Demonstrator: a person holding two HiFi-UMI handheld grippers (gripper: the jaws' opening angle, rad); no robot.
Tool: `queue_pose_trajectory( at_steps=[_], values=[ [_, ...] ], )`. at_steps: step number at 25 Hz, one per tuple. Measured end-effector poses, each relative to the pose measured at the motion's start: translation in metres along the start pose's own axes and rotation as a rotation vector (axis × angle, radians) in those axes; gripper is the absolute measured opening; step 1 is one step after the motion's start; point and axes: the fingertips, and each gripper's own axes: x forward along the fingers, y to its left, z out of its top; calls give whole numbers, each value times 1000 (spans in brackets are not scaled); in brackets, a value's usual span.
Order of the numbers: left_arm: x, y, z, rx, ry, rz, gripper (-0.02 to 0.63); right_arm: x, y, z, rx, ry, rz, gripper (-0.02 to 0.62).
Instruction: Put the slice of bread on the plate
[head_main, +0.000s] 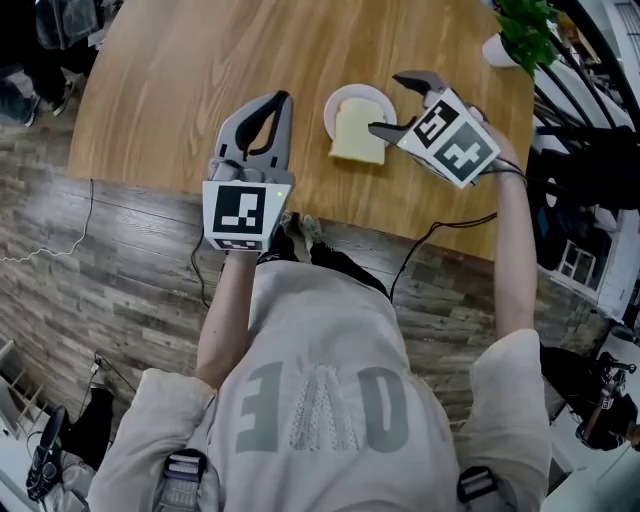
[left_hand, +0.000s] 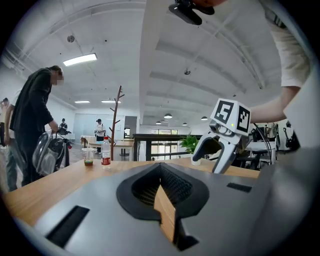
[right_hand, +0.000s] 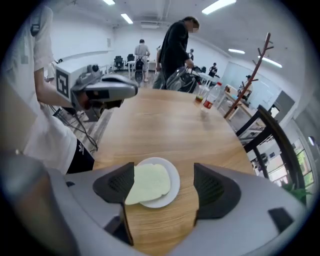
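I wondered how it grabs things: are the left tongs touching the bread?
Apart. The head view shows bare table between the left tongs and the bread.

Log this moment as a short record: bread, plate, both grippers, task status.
bread: slice of bread lies on the plate, overhanging its edge nearest the person
plate: plate is white and sits on the wooden table
right gripper: right gripper has its jaws apart, holds nothing and is over the plate
left gripper: left gripper has its jaws together, is empty and is off to the side
task status: bread already on plate
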Motion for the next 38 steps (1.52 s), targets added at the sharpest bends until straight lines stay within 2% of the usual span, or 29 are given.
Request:
queue_pose_trajectory(
  at_steps=[3,7,11,13,16,17,18,19,21,23,24,25,26,28,29,31,34,38],
  values=[
    [-1,-6,14,18,-23,-12,8,-38,-20,32,25,-162,-105,351],
    [-1,-16,32,46,-56,-30,8,-99,-33,76,42,-451,-254,350],
    [2,-27,54,79,-102,-45,8,-158,-38,94,92,-717,-399,350],
    [6,-29,69,98,-133,-48,8,-184,-41,92,230,-877,-422,350],
    [7,-36,89,109,-169,-58,8,-224,-44,75,543,-1166,-373,350],
    [7,-39,95,117,-182,-64,8,-237,-45,69,612,-1257,-355,350],
    [8,-41,101,126,-197,-70,8,-248,-45,65,635,-1335,-343,350],
    [8,-42,108,132,-213,-73,8,-257,-43,62,614,-1387,-345,350],
    [6,-46,119,136,-235,-75,8,-266,-38,59,532,-1399,-405,348],
    [2,-51,126,135,-240,-74,8,-274,-33,55,494,-1375,-507,337],
    [1,-53,129,142,-239,-73,8,-278,-32,50,499,-1368,-569,268],
    [1,-54,132,152,-244,-73,8,-282,-34,45,515,-1353,-643,52],
    [1,-56,138,161,-259,-76,8,-285,-36,38,528,-1323,-725,23],
    [0,-59,148,178,-287,-82,8,-288,-38,25,531,-1248,-873,17],
    [-2,-60,151,183,-295,-82,8,-291,-36,21,531,-1230,-915,17],
    [-7,-60,159,191,-309,-76,8,-293,-27,17,546,-1239,-929,15],
    [-11,-57,167,192,-326,-62,8,-283,-12,15,558,-1259,-879,15],
    [-11,-57,170,197,-336,-53,8,-258,-6,-1,636,-1206,-863,15]
  ],
)
